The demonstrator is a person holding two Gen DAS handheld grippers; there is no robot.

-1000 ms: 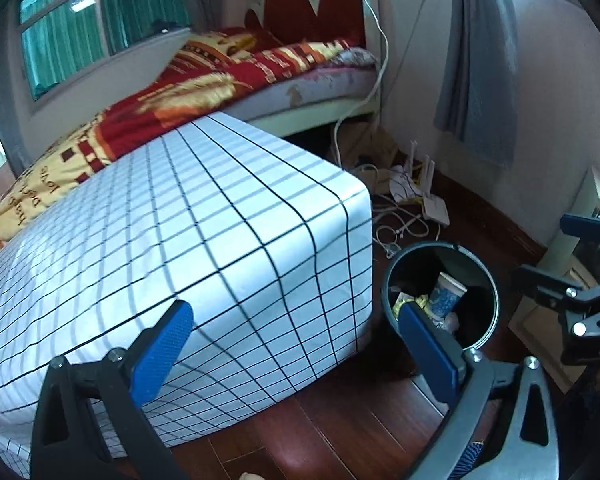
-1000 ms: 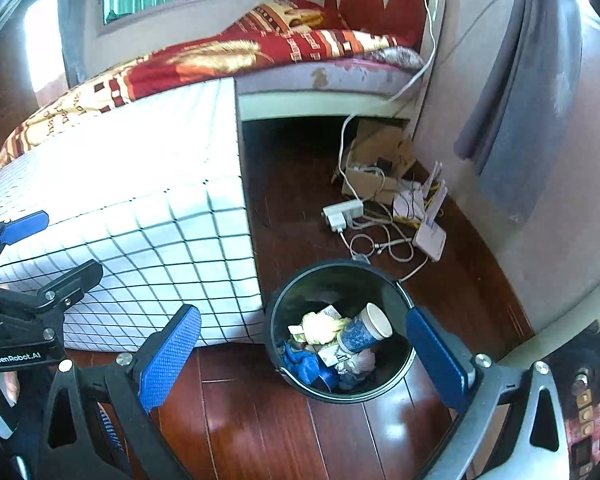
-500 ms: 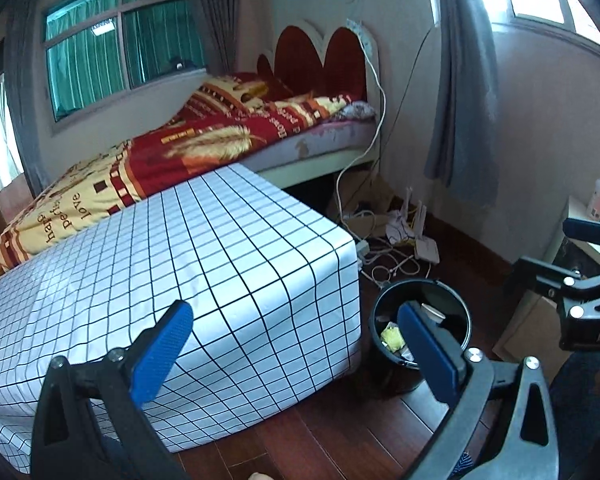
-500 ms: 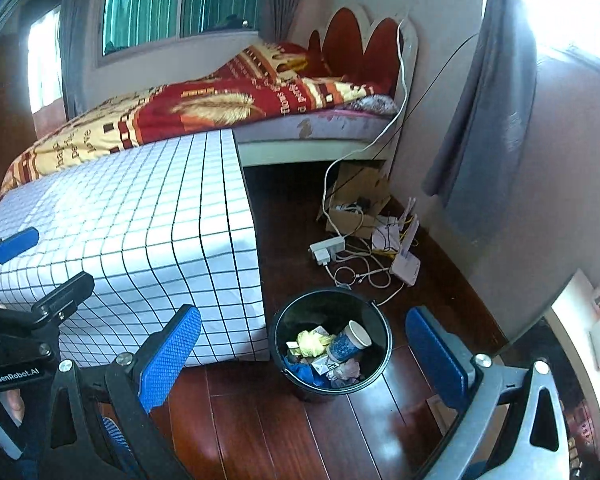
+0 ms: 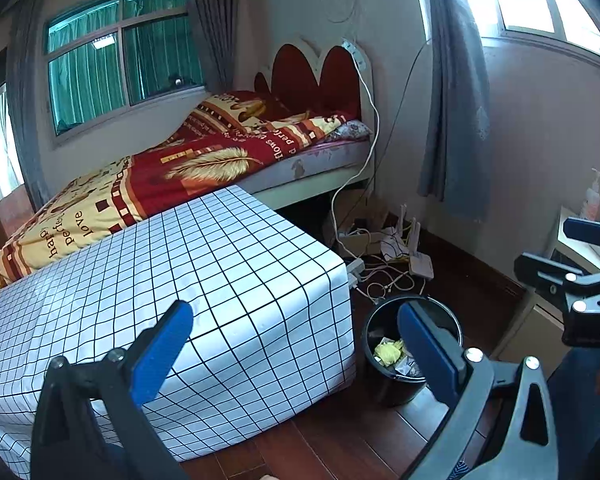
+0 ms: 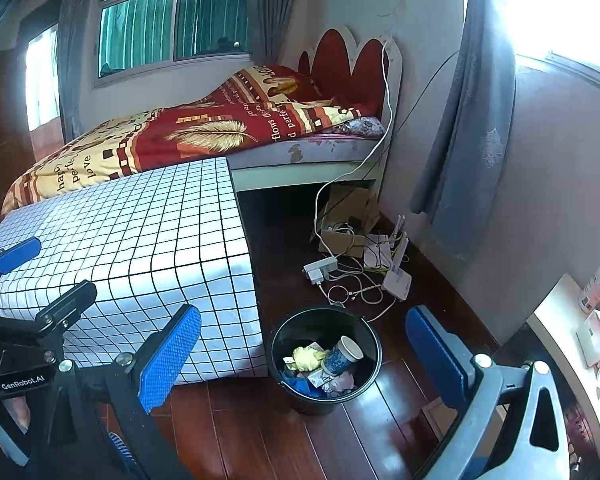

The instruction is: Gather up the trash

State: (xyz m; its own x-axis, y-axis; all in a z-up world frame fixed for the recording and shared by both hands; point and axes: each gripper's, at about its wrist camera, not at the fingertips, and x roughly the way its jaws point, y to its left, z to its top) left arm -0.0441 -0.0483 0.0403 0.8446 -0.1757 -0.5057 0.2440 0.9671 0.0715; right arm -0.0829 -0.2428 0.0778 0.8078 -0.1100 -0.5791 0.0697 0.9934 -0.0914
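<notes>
The left hand-held gripper (image 5: 292, 344) hangs above a bedroom floor with its blue-padded fingers (image 5: 162, 350) spread wide and nothing between them, pointing level across a checked surface (image 5: 204, 280) toward the bed (image 5: 204, 160). The right hand-held gripper (image 6: 300, 348) is held just beside it, to the right, its jaws likewise wide apart and empty; it looks down at a steeper angle, and the bin sits in the gap between its fingers. From the right wrist view, the left gripper's black frame shows at the left edge over the checked cloth, with part of a person's hand (image 6: 4, 412) below it.

A black round bin (image 6: 326, 360) stands upright on the dark wooden floor (image 6: 260, 432), just beside the corner of the cloth-covered surface. It is partly filled: a crumpled yellow wrapper (image 6: 308, 356), a paper cup (image 6: 340, 354) lying tilted with its white rim up, something blue (image 6: 296, 382) and scraps of pale paper or foil. In the left wrist view the left gripper's right finger covers part of the bin's mouth, and only the yellow wrapper and some grey scraps show.

Behind the bin, a power strip (image 6: 320, 268), a tangle of white cables (image 6: 352, 288) and a white router (image 6: 396, 276) lie on the floor near a cardboard box (image 6: 348, 216) at the foot of a grey curtain (image 6: 468, 140).
</notes>
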